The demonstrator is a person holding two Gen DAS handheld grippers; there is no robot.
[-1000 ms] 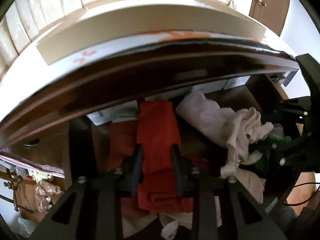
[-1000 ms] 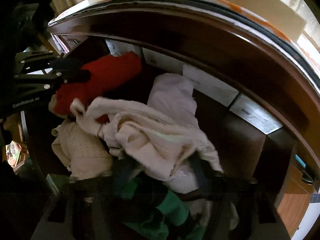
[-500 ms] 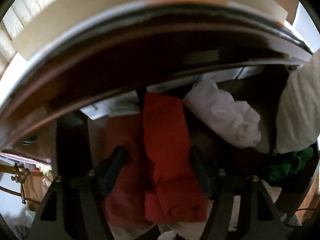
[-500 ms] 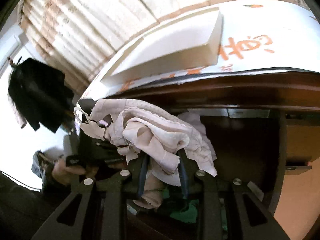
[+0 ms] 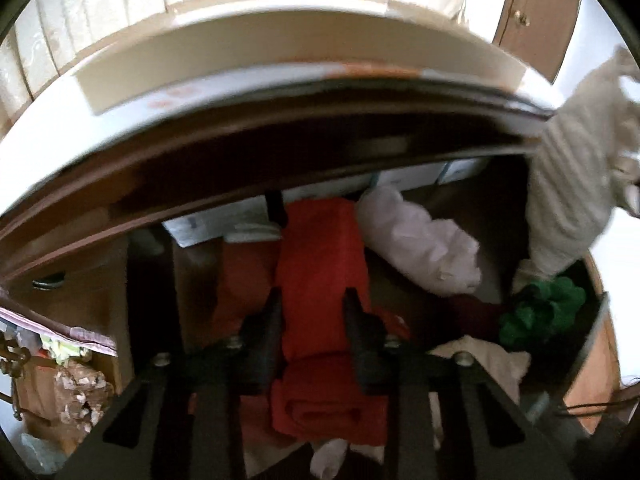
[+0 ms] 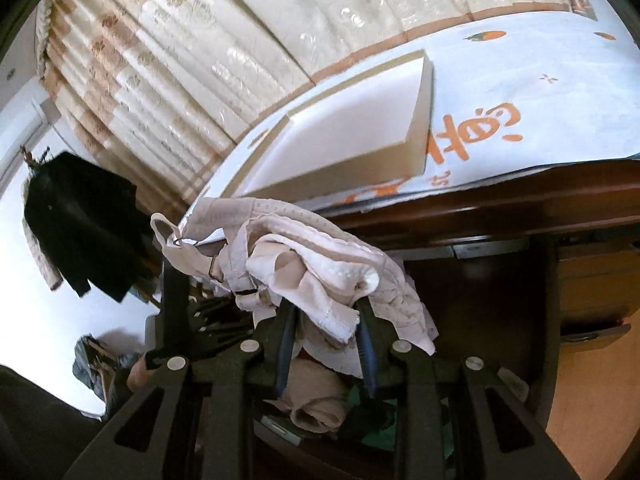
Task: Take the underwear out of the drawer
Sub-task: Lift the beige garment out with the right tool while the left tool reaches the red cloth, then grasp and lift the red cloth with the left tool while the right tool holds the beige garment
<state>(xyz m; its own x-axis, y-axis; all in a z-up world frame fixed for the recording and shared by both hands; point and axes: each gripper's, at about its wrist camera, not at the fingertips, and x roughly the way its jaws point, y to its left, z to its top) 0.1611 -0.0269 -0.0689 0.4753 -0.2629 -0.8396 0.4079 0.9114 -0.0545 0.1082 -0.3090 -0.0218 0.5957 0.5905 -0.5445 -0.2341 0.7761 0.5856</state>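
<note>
Cream underwear [image 6: 320, 268] bunched between right gripper [image 6: 326, 312] jaws, lifted clear above the drawer [image 5: 460, 200]. Left gripper [image 5: 312, 300] jaws closing around red cloth [image 5: 320, 248] mid-drawer. Risk: dangling strap [image 6: 168, 236] snagging the dresser edge, tugging the bundle loose from a shallow pinch.

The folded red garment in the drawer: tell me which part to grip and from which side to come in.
Grip the red garment across the middle of its long folded strip, coming down from above at the drawer's open front. The fold runs lengthwise toward the back, so jaws straddling its narrow width should catch every layer. The left gripper already straddles it there, its jaws closing on it.
</note>
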